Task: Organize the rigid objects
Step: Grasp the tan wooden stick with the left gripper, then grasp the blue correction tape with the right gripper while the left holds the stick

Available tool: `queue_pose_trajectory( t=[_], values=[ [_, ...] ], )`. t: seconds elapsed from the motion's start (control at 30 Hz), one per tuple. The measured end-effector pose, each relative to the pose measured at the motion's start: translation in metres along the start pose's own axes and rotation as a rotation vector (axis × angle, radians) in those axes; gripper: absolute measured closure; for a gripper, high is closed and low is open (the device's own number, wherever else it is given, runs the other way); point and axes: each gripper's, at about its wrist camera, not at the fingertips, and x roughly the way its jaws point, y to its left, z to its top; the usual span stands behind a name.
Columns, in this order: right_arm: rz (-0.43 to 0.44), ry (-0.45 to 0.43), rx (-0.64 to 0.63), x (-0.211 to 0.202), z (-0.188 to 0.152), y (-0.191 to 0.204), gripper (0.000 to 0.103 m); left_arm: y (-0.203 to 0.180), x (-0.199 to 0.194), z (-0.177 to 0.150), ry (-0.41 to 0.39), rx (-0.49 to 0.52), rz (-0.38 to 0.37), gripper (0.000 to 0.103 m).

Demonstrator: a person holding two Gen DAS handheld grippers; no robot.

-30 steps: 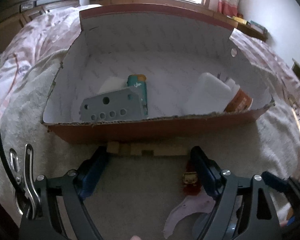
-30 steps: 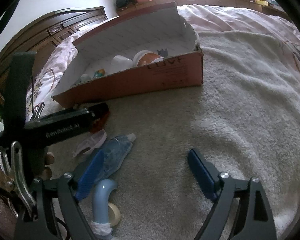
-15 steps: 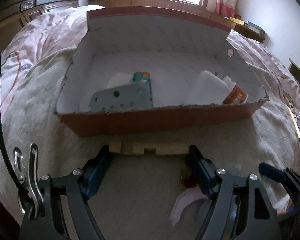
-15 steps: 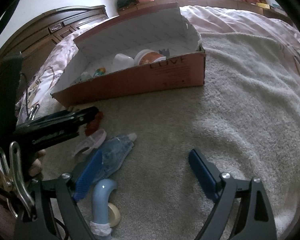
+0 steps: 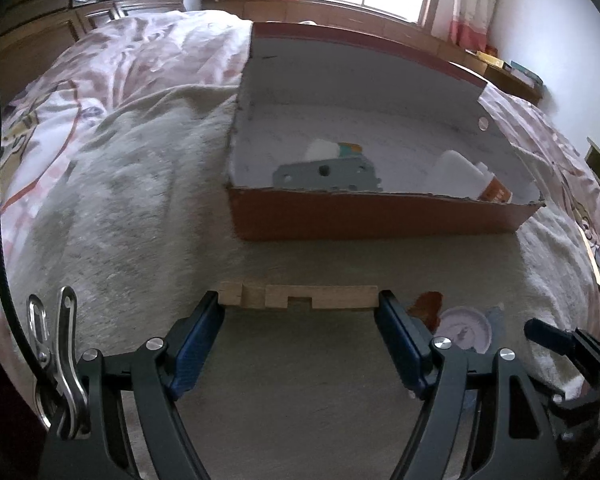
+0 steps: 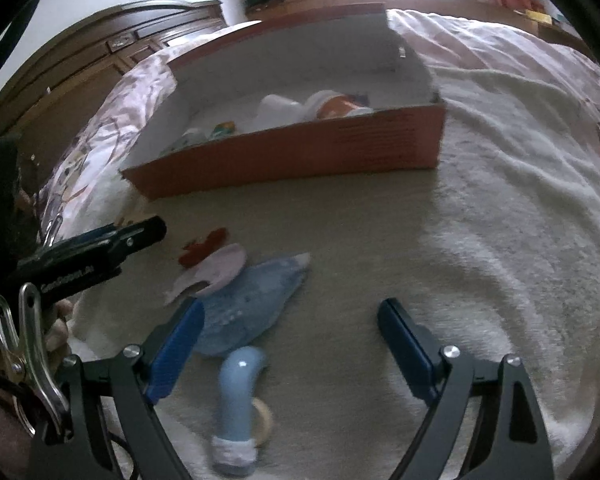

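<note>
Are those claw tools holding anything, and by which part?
The left gripper clamps a notched pale wooden block by its two ends. The right gripper holds nothing.

Open stretch of cream blanket [image 6: 480, 240] ahead of and to the right of the right gripper [image 6: 290, 320], jaws wide with nothing between them. Blocked on its left by a blue pouch [image 6: 252, 304], a blue curved handle [image 6: 238, 384], a pale lilac lid [image 6: 216, 272] and a small red piece [image 6: 202, 248], with the left gripper [image 5: 300, 304] reaching in beyond, clamped on a notched wooden block [image 5: 300, 297]. Farther ahead, barred by the red front wall of the cardboard box [image 5: 380, 216]. Bare strip of blanket between block and box. Free floor inside the box at its left end and middle; metal bracket [image 5: 324, 176] and white bottle [image 5: 458, 176] crowding the front wall.
</note>
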Motion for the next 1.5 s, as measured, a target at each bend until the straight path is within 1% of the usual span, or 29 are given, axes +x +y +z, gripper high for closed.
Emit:
queue_pose_trajectory(
  t=[0.13, 0.2, 0.4, 0.43, 0.47, 0.5, 0.57, 0.6, 0.67, 0.8, 0.9, 1.03, 1.13, 1.2, 1.27, 1.5],
  values=[
    [0.007, 0.018, -0.048, 0.005, -0.001, 0.018, 0.011, 0.011, -0.001, -0.002, -0.003, -0.028, -0.008, 0.024],
    [-0.006, 0.025, -0.084, 0.009, -0.003, 0.029, 0.011, 0.015, 0.000, -0.003, -0.002, -0.042, -0.015, 0.024],
    [-0.121, 0.021, -0.172, 0.022, -0.009, 0.051, 0.012, 0.020, 0.001, -0.008, -0.004, -0.050, -0.036, 0.024],
    [-0.139, 0.016, -0.178, 0.023, -0.009, 0.053, 0.016, 0.019, 0.001, -0.008, -0.006, -0.047, -0.038, 0.024],
    [-0.153, 0.011, -0.182, 0.023, -0.009, 0.053, 0.022, 0.020, 0.002, -0.008, -0.006, -0.047, -0.039, 0.024],
    [-0.169, 0.002, -0.182, 0.021, -0.008, 0.052, 0.025, 0.020, 0.002, -0.008, -0.007, -0.047, -0.041, 0.024],
    [-0.170, -0.005, -0.169, 0.018, -0.006, 0.048, 0.036, 0.021, 0.002, -0.008, -0.008, -0.048, -0.044, 0.024],
    [-0.164, -0.007, -0.153, 0.016, -0.004, 0.043, 0.038, 0.021, 0.002, -0.008, -0.008, -0.048, -0.045, 0.024],
    [-0.155, -0.010, -0.135, 0.014, 0.000, 0.034, 0.038, 0.021, 0.002, -0.008, -0.008, -0.048, -0.045, 0.024],
    [-0.187, -0.019, -0.122, 0.011, 0.005, 0.016, 0.038, 0.021, 0.003, -0.008, -0.008, -0.047, -0.043, 0.024],
    [-0.150, -0.005, -0.132, 0.011, 0.007, 0.004, 0.038, 0.021, 0.003, -0.008, -0.007, -0.045, -0.040, 0.024],
    [-0.146, -0.024, -0.161, 0.012, 0.003, 0.003, 0.033, 0.019, 0.004, -0.009, -0.009, -0.033, -0.029, 0.024],
    [-0.169, -0.048, -0.174, 0.014, 0.000, 0.009, 0.032, 0.018, 0.004, -0.009, -0.010, -0.031, -0.028, 0.024],
    [-0.184, -0.062, -0.181, 0.015, -0.001, 0.012, 0.033, 0.018, 0.004, -0.009, -0.011, -0.028, -0.026, 0.024],
    [-0.188, -0.074, -0.176, 0.014, -0.002, 0.012, 0.037, 0.017, 0.003, -0.010, -0.011, -0.025, -0.023, 0.024],
    [-0.146, -0.098, -0.152, 0.008, -0.003, 0.006, 0.039, 0.016, 0.001, -0.009, -0.014, -0.028, -0.023, 0.024]
  ],
)
